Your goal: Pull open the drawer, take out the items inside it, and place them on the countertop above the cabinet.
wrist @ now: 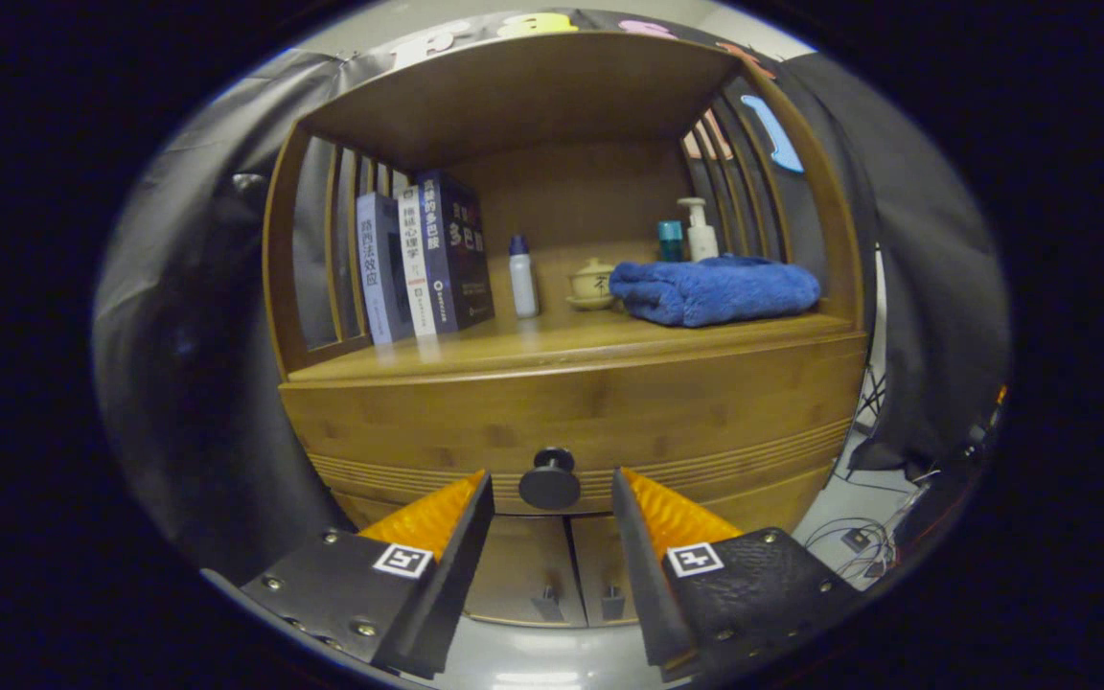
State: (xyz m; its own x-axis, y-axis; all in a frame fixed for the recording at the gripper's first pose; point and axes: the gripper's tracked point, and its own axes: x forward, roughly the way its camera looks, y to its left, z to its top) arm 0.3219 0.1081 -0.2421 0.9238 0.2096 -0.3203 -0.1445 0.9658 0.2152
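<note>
Gripper was spread open, nothing clamped. Both fingertips flanked the drawer knob, one to each side, with a visible gap between each tip and the knob. Knob sat centred in the gap, level with the tips or just beyond them; depth was hard to judge from this view, so whether the tips had already passed the knob's head could not be told. No contact seen.

Knob was dark, round, mounted mid-front on the drawer, which looked fully closed, its front flush with the cabinet. Knob's stem ran straight out toward the camera, along the fingers' own line, so the judged next need was only to close on it and draw straight back. No sideways correction looked necessary. Items inside the drawer were hidden.

Below the drawer, two small cabinet doors with their own pulls sat between the fingers.

Above the drawer front, the countertop already held stuff: a row of upright books toward the left, a small white bottle, a lidded ceramic cup, a folded blue towel, and behind it a teal-capped bottle and a pump bottle. Bare wood showed along the front edge, a likely drop spot.

Task judged at the very start: drawer not yet pulled.
</note>
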